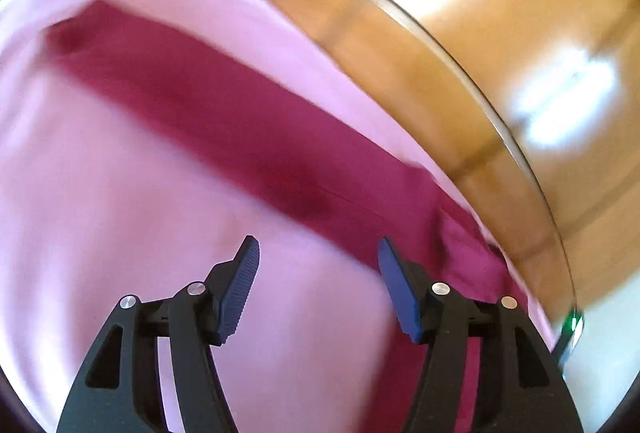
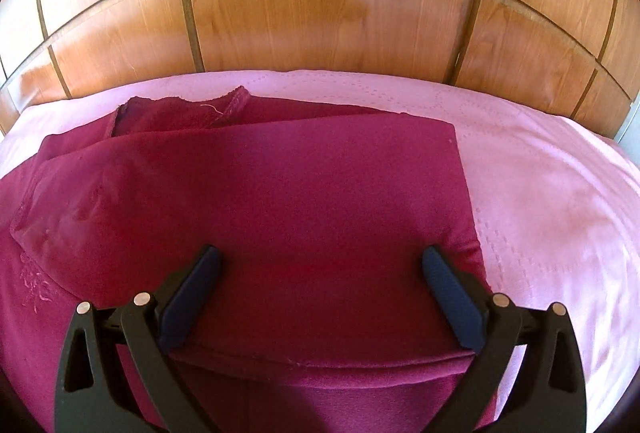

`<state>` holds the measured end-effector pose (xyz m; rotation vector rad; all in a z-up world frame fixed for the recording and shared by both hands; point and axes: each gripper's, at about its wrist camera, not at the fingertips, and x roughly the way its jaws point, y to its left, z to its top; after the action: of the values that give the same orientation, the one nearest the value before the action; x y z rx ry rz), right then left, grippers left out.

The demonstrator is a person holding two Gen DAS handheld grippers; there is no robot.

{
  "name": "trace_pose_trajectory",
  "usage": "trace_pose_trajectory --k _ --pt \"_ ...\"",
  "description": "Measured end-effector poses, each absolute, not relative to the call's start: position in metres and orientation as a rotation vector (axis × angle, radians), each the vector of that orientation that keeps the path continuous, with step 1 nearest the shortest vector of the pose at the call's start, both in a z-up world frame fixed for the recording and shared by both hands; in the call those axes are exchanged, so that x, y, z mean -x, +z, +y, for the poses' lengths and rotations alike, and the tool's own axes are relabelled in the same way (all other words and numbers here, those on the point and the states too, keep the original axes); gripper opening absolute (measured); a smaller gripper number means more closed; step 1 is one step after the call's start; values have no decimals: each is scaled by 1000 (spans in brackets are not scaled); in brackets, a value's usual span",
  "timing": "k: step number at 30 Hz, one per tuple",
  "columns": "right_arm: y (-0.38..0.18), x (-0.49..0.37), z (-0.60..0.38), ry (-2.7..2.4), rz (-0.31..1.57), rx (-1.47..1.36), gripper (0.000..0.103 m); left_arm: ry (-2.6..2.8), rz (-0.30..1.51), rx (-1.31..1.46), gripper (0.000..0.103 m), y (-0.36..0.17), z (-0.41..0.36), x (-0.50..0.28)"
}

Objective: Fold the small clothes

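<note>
The left gripper (image 1: 318, 285) hangs wide open and empty over the pink bedspread (image 1: 100, 193); the right gripper (image 2: 320, 293), equally spread and empty, straddles the folded maroon garment (image 2: 280, 193) toward the bedspread's headboard edge. Dragging a finger could undo the fold. No readable writing

Motion blur smears the whole left wrist view: the maroon garment (image 1: 224, 113) reads only as a soft dark band, its edges lost. On the right, the garment's left side runs off the frame, and the embroidery (image 2: 36, 285) is too faint to make out.
</note>
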<state>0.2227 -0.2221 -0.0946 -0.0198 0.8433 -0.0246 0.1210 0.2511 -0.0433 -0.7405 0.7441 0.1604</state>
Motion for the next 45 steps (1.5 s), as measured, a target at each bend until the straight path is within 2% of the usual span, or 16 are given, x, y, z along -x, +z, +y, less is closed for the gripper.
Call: trace_pose_trajectory --k 9,11,12,17,19,21,26,31,41,44,45 --pt "-93 -219 -218 -46 828 43 101 464 602 1039 60 -51 413 -79" --pt "-93 -218 -218 -49 827 48 101 479 598 1069 57 -55 433 -82" --pt "-92 -218 -218 -50 826 50 101 501 608 1066 49 -58 442 -86" --pt "-92 -218 -216 -60 820 64 101 542 646 1017 30 -61 465 -112" --pt "-92 -217 -215 -63 818 66 101 565 670 988 13 -60 467 -123" --pt "-92 -218 -216 -62 819 65 101 557 679 982 7 -57 465 -130" --pt "-92 -217 -215 -62 816 67 101 397 624 892 7 -23 427 -133" --pt "-92 -217 -216 -62 815 68 101 185 621 776 7 6 341 -152" --pt "-92 -218 -218 -54 815 57 101 -120 785 572 7 -14 168 -211" --pt "-92 -219 -219 -49 817 50 101 -162 838 486 27 -23 137 -213" --pt "-91 -219 -219 -47 819 49 101 -166 836 455 38 -22 130 -211"
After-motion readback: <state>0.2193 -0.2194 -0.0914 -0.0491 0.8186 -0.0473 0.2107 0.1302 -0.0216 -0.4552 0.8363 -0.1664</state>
